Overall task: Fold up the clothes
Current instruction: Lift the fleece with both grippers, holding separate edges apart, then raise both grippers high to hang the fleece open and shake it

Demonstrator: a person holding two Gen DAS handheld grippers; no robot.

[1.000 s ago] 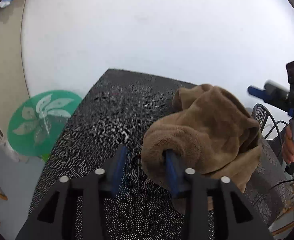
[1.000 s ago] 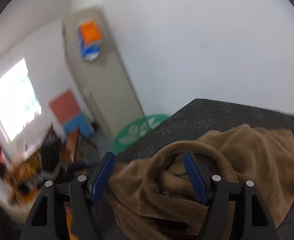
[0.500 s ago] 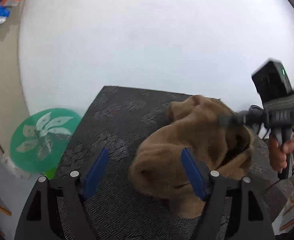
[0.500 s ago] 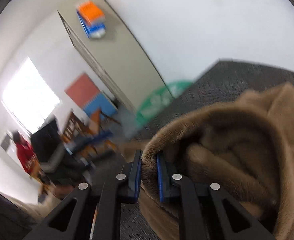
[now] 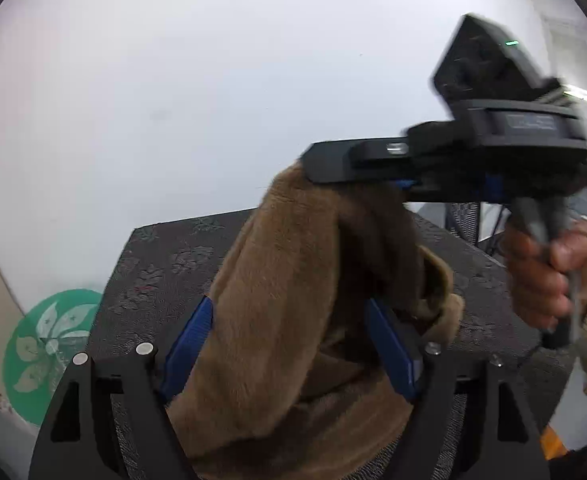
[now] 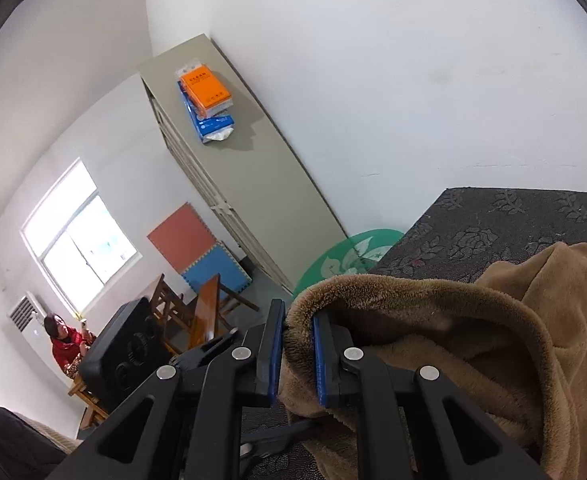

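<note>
A brown fleece garment (image 5: 285, 320) hangs lifted off the dark patterned table (image 5: 153, 272). My right gripper (image 5: 317, 168), held by a hand (image 5: 541, 276) at the upper right, is shut on the garment's top edge. In the right wrist view the right gripper (image 6: 297, 320) pinches a rolled brown hem (image 6: 413, 292) between its blue pads. My left gripper (image 5: 289, 320) stands wide open low in front. The hanging cloth fills the gap between its blue pads (image 5: 189, 344), but I see no pinch.
A green round sign (image 5: 49, 344) leans on the white wall left of the table. In the right wrist view there is a tall grey cabinet (image 6: 229, 168) with boxes on it, wooden chairs (image 6: 209, 308) and a seated person (image 6: 65, 340) far off.
The right jaws have shut on the garment's edge and raised it. The left jaws widened off the cloth, and the left gripper moved in under the hanging garment.
</note>
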